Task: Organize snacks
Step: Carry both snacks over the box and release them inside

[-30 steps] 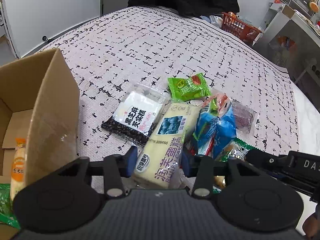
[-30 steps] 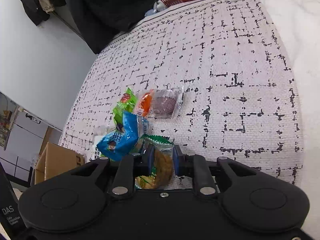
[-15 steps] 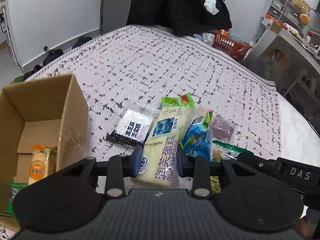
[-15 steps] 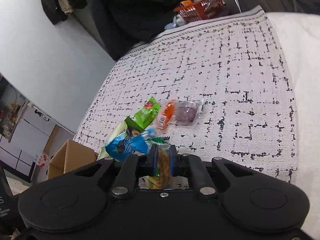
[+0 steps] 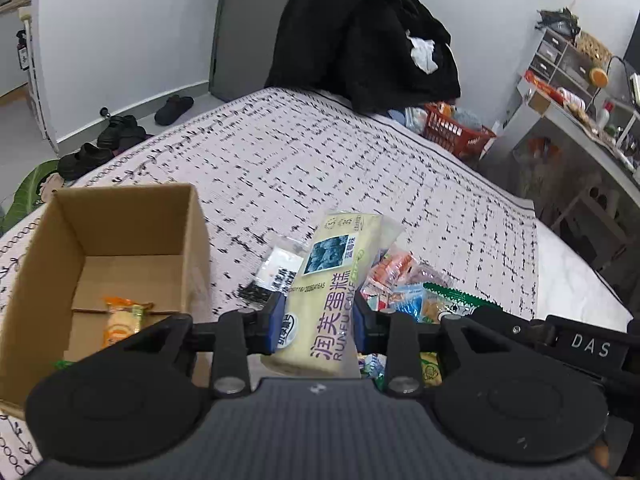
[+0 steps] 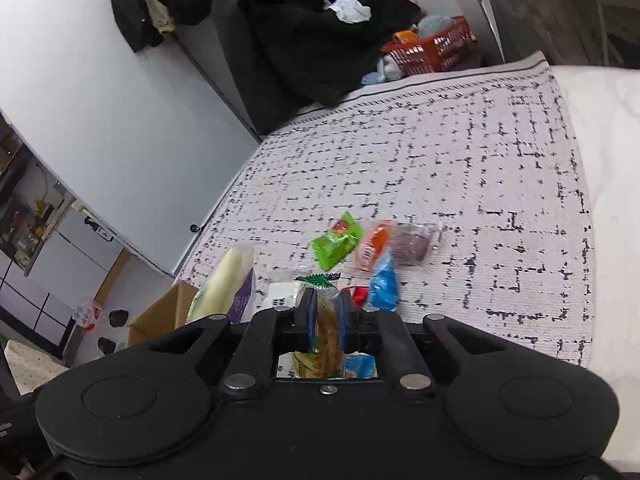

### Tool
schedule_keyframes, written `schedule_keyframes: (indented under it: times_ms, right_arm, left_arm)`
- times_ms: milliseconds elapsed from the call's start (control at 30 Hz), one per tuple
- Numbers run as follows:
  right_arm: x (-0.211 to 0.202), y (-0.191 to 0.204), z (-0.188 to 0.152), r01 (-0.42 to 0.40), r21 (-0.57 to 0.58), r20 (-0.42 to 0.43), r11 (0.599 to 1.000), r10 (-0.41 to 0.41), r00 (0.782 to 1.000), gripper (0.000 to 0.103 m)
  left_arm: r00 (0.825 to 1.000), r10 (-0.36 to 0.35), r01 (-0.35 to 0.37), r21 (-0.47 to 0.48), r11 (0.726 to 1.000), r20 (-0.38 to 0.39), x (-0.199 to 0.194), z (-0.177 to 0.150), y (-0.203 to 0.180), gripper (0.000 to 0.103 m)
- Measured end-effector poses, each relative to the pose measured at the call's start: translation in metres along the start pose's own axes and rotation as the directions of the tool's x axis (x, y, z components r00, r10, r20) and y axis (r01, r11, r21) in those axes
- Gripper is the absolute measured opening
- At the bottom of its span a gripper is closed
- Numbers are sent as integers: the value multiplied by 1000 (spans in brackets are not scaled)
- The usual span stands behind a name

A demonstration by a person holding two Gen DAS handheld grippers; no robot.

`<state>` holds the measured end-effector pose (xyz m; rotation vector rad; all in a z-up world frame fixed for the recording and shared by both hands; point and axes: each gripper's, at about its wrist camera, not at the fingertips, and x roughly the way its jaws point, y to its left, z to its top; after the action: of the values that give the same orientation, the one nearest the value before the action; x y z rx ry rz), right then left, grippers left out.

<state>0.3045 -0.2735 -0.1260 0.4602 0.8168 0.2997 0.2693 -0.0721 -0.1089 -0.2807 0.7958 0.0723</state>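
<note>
Blue-padded fingers (image 5: 276,320) of the left gripper (image 5: 316,322) clamp a long pale-yellow cake packet (image 5: 326,292) by its sides, purple lettering running up its face and a small blue picture near the top; it tilts up and away, clear of the bed. Over on the right gripper (image 6: 323,314), the jaws sit nearly together, pinching a thin clear packet with a green serrated edge (image 6: 326,320) and golden biscuit inside, held upright on edge. Both grippers angle downward over the bed, the right one's black body showing at the lower right of the left view. Left of the yellow packet stands an open cardboard box (image 5: 192,240) with an orange-topped snack (image 5: 120,318) lying inside. Loose snacks lie together on the bedspread (image 6: 460,168), white with black dashes: a green packet (image 6: 336,244), an orange-and-clear one (image 6: 374,246), a blue one (image 6: 384,284). Beyond the bed, dark clothes (image 6: 304,36) are heaped, a red basket (image 6: 432,50) sits on the floor, and shoes (image 5: 120,132) line the wall.
</note>
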Motion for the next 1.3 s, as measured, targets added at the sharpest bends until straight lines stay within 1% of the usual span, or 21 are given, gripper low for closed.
schedule_keyframes:
  times_ms: [400, 767, 1000, 1300]
  right_arm:
    - [-12, 43, -3, -40, -54, 30, 998, 42, 999, 11]
    - [-7, 88, -12, -56, -110, 22, 992, 59, 998, 11]
    - [1, 113, -14, -56, -141, 14, 988, 59, 998, 11]
    - [20, 145, -20, -57, -184, -6, 981, 57, 998, 11]
  left_arm:
    - [997, 40, -36, -69, 997, 69, -38, 8, 35, 33]
    - [991, 54, -36, -155, 987, 118, -50, 15, 70, 33]
    - [992, 58, -33, -207, 978, 116, -52, 15, 93, 33]
    - [993, 71, -40, -292, 956, 95, -46, 15, 129, 33]
